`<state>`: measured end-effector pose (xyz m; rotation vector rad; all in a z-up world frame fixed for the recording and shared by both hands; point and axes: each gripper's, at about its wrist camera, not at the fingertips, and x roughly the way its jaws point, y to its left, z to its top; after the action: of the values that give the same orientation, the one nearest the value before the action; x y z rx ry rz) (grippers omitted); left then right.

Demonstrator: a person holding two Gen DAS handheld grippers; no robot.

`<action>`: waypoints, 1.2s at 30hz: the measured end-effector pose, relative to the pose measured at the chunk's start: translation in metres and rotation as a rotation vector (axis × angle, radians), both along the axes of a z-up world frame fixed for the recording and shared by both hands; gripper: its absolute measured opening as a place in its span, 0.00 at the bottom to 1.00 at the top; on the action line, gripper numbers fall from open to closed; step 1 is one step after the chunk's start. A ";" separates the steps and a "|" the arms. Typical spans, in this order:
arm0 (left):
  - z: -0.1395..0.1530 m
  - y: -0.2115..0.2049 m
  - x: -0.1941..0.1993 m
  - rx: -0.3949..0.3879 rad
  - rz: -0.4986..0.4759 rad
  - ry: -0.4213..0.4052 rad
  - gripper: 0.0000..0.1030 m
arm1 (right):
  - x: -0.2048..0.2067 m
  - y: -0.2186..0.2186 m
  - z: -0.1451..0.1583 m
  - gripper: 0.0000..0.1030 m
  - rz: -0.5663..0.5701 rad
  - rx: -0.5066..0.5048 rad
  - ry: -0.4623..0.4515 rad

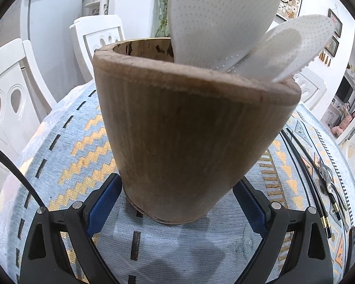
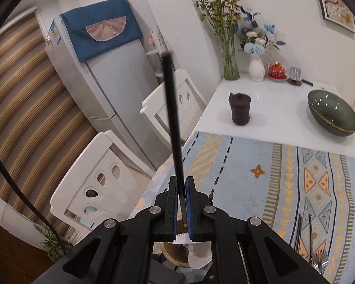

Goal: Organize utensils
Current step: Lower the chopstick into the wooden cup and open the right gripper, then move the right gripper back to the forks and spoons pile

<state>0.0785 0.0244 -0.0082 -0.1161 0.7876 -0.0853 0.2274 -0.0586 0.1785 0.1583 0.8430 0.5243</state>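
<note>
The left gripper (image 1: 177, 203) clasped the wooden holder (image 1: 189, 130) on the tablecloth (image 1: 82, 130). The right gripper (image 2: 182, 189) pinched a black utensil handle (image 2: 174, 118) above it. A tilted handle could have caught the rim or the white spoons (image 1: 224, 19) and tipped the holder.

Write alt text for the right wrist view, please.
The right tongs grip a thin black utensil handle that points up and away, above a wooden holder at the bottom edge. Forks lie on the patterned mat.
</note>
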 end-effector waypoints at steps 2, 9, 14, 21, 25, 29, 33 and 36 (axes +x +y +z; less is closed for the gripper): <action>0.001 0.000 -0.001 -0.003 0.000 -0.003 0.91 | 0.002 0.000 -0.002 0.07 0.013 0.008 0.029; 0.002 -0.001 -0.002 -0.002 0.000 0.000 0.92 | 0.004 -0.009 0.001 0.11 0.031 0.053 0.066; 0.002 -0.002 0.000 0.001 0.001 0.008 0.92 | -0.002 -0.032 0.013 0.48 -0.019 0.151 0.043; 0.001 -0.003 0.004 0.010 0.002 0.012 0.92 | -0.022 -0.077 0.008 0.53 -0.180 0.338 0.079; 0.000 -0.004 0.005 0.016 0.000 0.019 0.94 | -0.033 -0.086 -0.009 0.53 -0.236 0.361 0.122; -0.001 -0.006 0.006 0.026 -0.001 0.024 0.94 | -0.044 -0.102 -0.025 0.53 -0.289 0.394 0.171; -0.001 -0.006 0.007 0.025 0.001 0.027 0.94 | -0.056 -0.118 -0.042 0.53 -0.340 0.408 0.215; -0.001 -0.004 0.009 0.024 0.003 0.029 0.94 | -0.063 -0.128 -0.056 0.53 -0.379 0.419 0.254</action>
<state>0.0876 0.0204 -0.0089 -0.0955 0.8176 -0.0715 0.1643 -0.1870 0.1226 0.7669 0.9141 0.3195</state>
